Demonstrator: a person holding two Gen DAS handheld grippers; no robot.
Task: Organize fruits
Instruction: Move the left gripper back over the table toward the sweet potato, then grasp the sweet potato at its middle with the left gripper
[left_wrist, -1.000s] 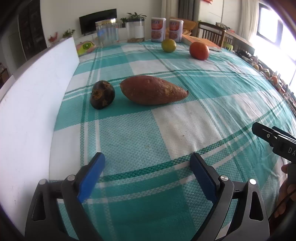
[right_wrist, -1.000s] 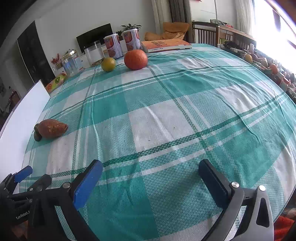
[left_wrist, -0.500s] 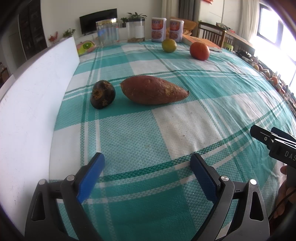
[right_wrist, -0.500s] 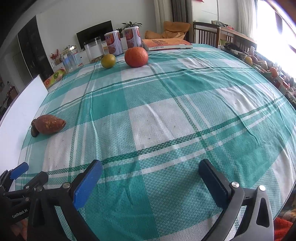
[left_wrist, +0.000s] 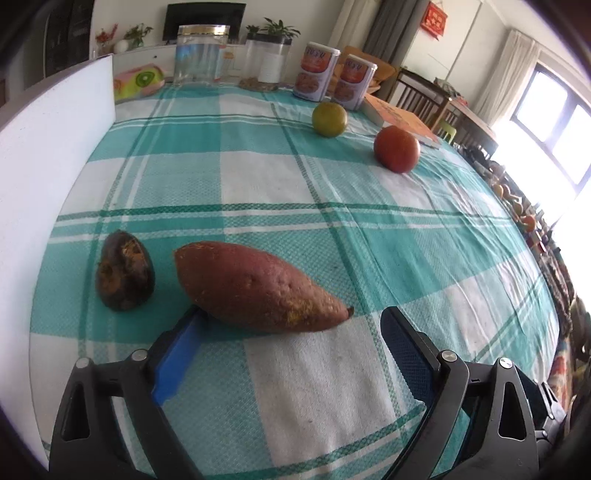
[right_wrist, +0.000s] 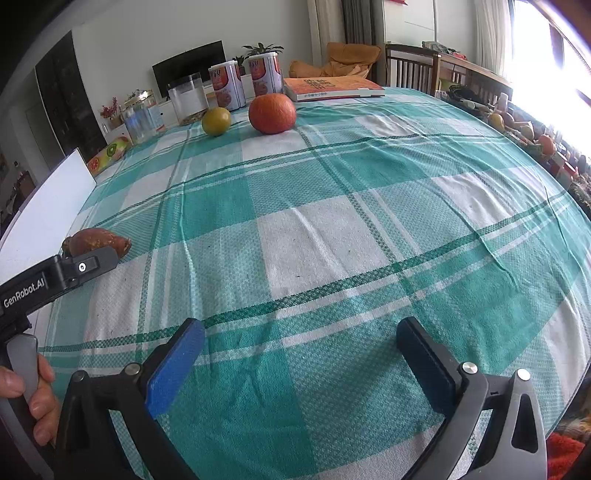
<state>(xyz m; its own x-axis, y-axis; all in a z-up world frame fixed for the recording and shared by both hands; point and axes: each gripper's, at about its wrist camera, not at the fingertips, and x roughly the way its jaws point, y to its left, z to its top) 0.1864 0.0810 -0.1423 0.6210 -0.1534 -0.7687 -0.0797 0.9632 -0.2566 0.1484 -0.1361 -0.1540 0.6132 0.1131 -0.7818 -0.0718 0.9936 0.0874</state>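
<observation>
Two grippers, both spread wide and empty: left gripper (left_wrist: 291, 328) is lining up on the sweet potato (left_wrist: 255, 286) at its 12 o'clock, right gripper (right_wrist: 301, 341) idle, so next it needs closing around the middle.

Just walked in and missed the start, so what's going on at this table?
A person holds tongs in each hand over a checked tablecloth. The left tongs, open, sit right at the sweet potato, not gripping it; a dark round fruit lies beside it. The right tongs are open and hold nothing. A green citrus and an orange one sit far across.
</observation>
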